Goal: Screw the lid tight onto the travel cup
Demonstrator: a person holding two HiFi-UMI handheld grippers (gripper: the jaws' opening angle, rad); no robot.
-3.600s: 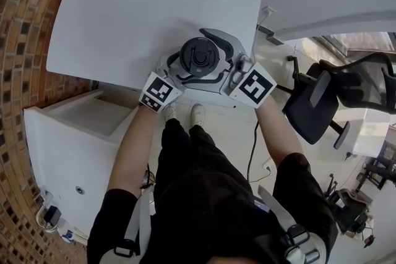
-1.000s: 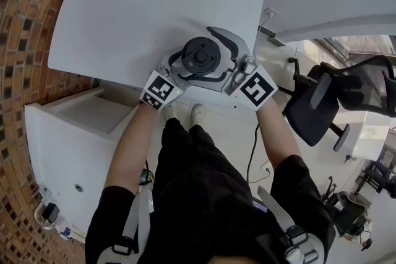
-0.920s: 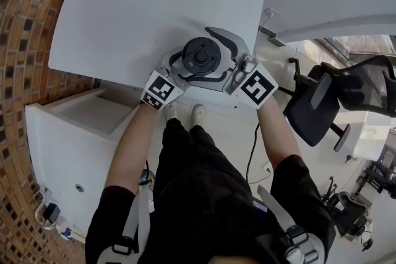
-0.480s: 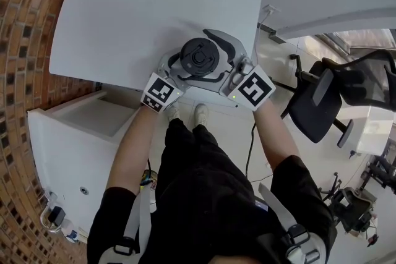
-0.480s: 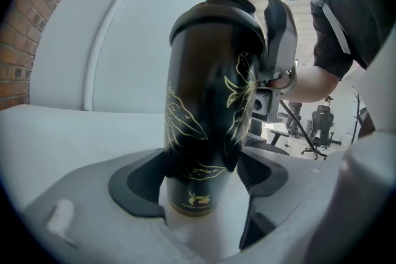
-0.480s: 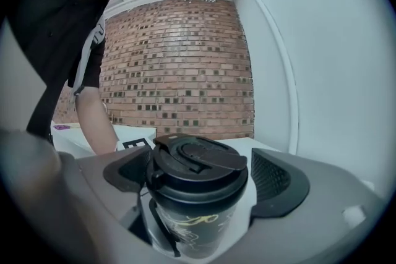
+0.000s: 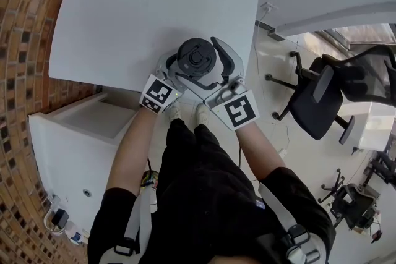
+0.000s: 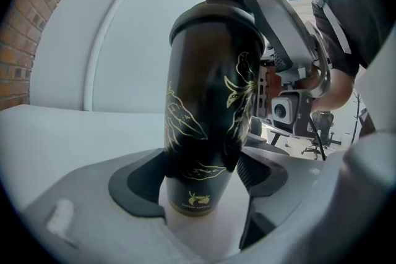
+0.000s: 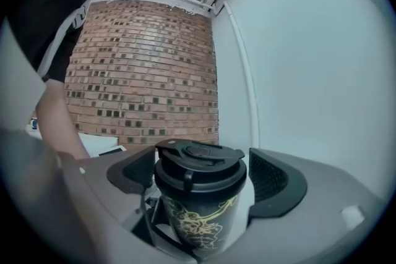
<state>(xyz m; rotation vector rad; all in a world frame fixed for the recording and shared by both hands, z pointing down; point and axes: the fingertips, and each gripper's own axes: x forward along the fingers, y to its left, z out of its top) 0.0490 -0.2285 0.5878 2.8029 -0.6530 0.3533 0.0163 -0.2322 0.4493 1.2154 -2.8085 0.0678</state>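
A black travel cup (image 8: 207, 102) with gold leaf print stands upright on the white table (image 7: 136, 9), near its front edge. Its black lid (image 9: 198, 161) sits on top, and the head view shows that lid (image 7: 196, 59) from above. My left gripper (image 8: 201, 195) is shut on the cup's lower body, a pad against each side. My right gripper (image 9: 201, 176) reaches in from the near right at lid height. Its jaws are closing with the lid between them, and a narrow gap still shows beside the right pad (image 9: 272, 182).
A brick wall (image 7: 25, 21) runs along the left. A white cabinet (image 7: 80, 127) stands below the table's front left. A black office chair (image 7: 328, 96) is on the floor to the right. The person's legs are directly under the table edge.
My right gripper has swung from the cup's right side round toward its near side, and its jaws have narrowed around the lid. The left gripper and cup stay put.
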